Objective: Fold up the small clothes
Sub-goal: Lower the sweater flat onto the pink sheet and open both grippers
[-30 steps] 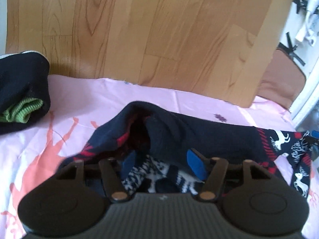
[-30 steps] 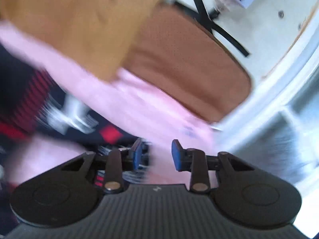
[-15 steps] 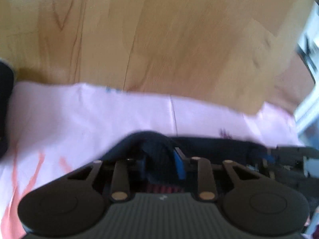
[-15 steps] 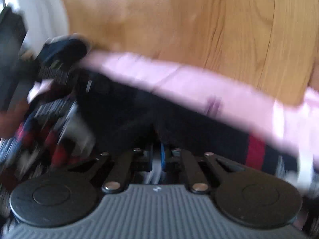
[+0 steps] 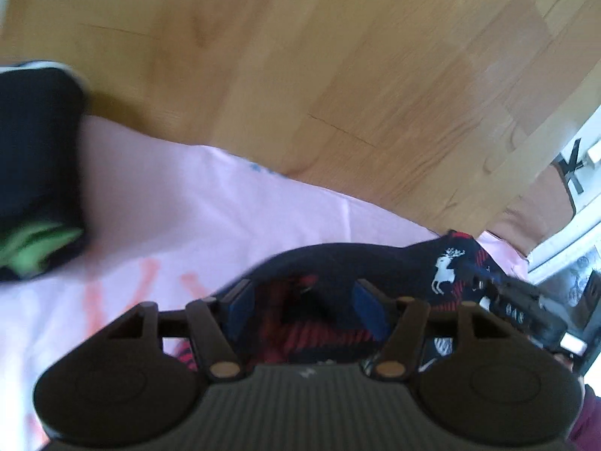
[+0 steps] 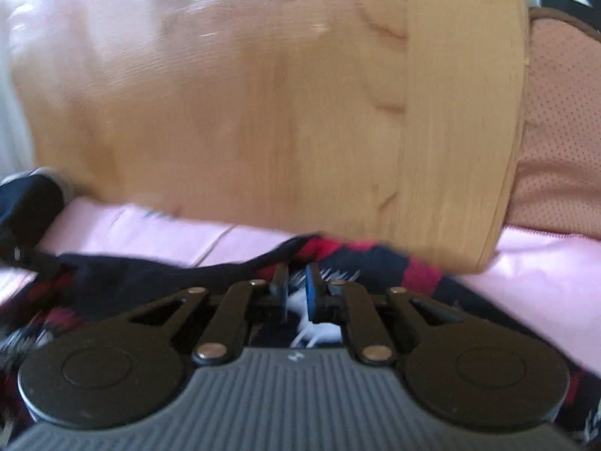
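Evidently mid-fold, the right hand-held gripper [image 6: 296, 293] pinches the patterned sock's [image 6: 379, 259] edge nearly closed, while the left hand-held gripper [image 5: 304, 310] gapes wide, sock bunched loose between its fingers on the pink sheet [image 5: 188, 203].

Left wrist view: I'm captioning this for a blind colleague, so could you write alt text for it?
The left tongs stand open over a navy and red reindeer-patterned garment lying on a pink cloth. A folded dark garment with a green edge sits at the far left, wooden boards behind.
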The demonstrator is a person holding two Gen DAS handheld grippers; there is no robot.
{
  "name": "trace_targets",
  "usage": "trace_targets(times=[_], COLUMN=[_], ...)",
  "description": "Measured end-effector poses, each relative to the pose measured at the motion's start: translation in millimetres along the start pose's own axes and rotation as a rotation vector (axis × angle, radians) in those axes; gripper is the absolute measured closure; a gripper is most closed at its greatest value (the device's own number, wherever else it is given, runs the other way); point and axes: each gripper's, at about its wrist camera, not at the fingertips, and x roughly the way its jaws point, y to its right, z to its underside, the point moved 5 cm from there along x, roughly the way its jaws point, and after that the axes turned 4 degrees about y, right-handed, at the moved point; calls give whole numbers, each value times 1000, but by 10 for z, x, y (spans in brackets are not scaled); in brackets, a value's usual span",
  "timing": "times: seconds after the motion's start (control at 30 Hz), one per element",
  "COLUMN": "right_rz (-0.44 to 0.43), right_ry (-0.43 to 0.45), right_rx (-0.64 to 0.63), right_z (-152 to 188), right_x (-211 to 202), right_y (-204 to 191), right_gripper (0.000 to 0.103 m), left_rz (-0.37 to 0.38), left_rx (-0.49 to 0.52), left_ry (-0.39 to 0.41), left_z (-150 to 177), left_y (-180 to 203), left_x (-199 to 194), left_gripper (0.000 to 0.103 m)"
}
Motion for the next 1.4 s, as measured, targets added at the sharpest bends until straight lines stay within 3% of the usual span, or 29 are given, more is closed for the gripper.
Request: trace_targets(times=[0.13, 0.3, 0.43, 0.53, 0.6, 0.7, 0.8, 0.83, 0.87, 0.9, 0.97, 1.0, 1.13, 1.27, 1.4], right_rz=[-124, -267, -212, -80, 12, -16, -51, -63, -73, -77, -68, -61, -113, -179, -187], right_ry=[-73, -188, -161, 51, 121, 104, 112, 105, 96, 88, 66, 52, -51, -133, -136], right_rx=[-63, -42, -61, -34, -12, -8, -95, -113, -123, -127, -144, -149, -139, -77, -40], right_z=[157, 262, 33, -462, -724, -784, -572, -465, -351, -253, -45, 15, 233, 250, 99], right_x=[-47, 82, 565, 827, 886, 771, 387, 259, 132, 26, -178, -246, -322, 53, 435], right_y=[-468, -736, -932, -872, -822, -844, -850, -837, -812, -769, -680, -638, -557, -814, -1034], right_gripper=[89, 89, 91, 90, 89, 89, 88, 87, 87, 86, 83, 82, 82, 81, 81], left_rz=[-44, -136, -197, -221, -221, -223, -231, -240, -241, -243, -223, -248, -443, -402, -449], left_rx=[34, 76, 44, 35, 52, 120, 184, 210, 221, 224, 196, 193, 223, 127, 148], left_ry=[86, 91, 55, 65, 67, 71, 91, 100, 101, 112, 102, 107, 277, 282, 253], left_z=[310, 954, 1402, 1569, 1617, 1615, 1601, 1590, 1566, 1522, 1391, 1286, 761, 450, 401], left_y=[-250, -483, -698, -702, -656, -541, -504, -485, -470, -469, -499, -519, -647, -807, -918], left_x=[-628, -1064, -1218, -1283, -1306, -1214, -1094, -1063, -1026, -985, -907, -884, -976, -937, -802], left_gripper=[43, 41, 40, 35, 27, 31, 38, 49, 78, 97, 97, 97, 97, 97, 97])
